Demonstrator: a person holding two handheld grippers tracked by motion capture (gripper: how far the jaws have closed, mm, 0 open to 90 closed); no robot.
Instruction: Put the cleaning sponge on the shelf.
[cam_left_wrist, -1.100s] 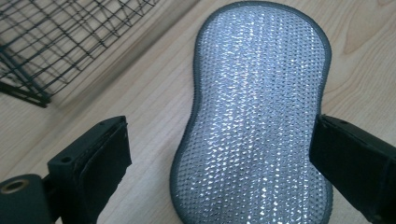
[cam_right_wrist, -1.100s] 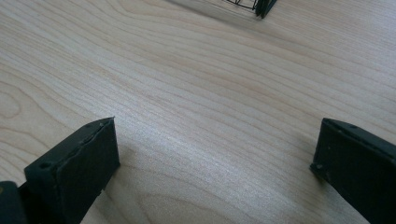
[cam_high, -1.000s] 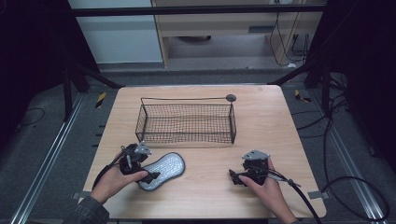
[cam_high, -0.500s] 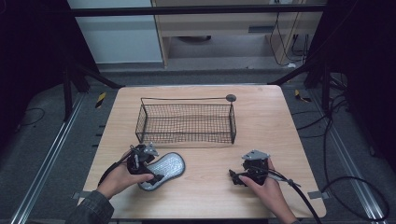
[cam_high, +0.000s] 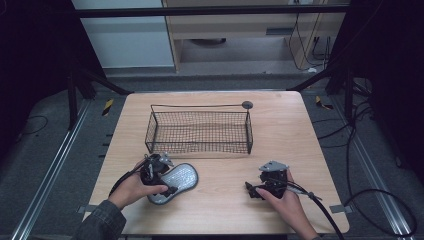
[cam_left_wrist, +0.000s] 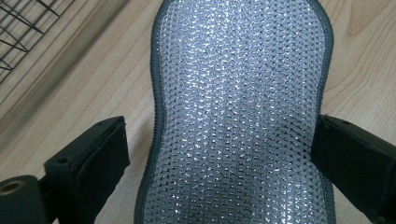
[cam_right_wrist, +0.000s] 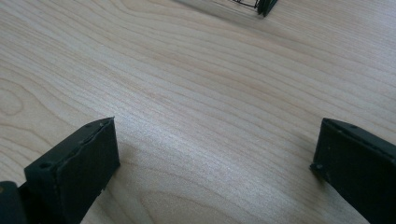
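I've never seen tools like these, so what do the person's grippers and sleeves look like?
Each gripper, left and right, is black, with two blocky black jaws and a grey three-cornered plate on top. A black cable trails from each. The left forearm wears a dark grey sleeve.

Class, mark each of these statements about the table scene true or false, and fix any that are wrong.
1. The silver scrubbing pad lies between the jaws of the left gripper. True.
2. The wire basket holds the pad. False: the pad lies on the table in front of the basket.
3. The right gripper is open over bare wood. True.
4. The right gripper grips the basket rim. False: it is near the table's front edge, apart from the basket.
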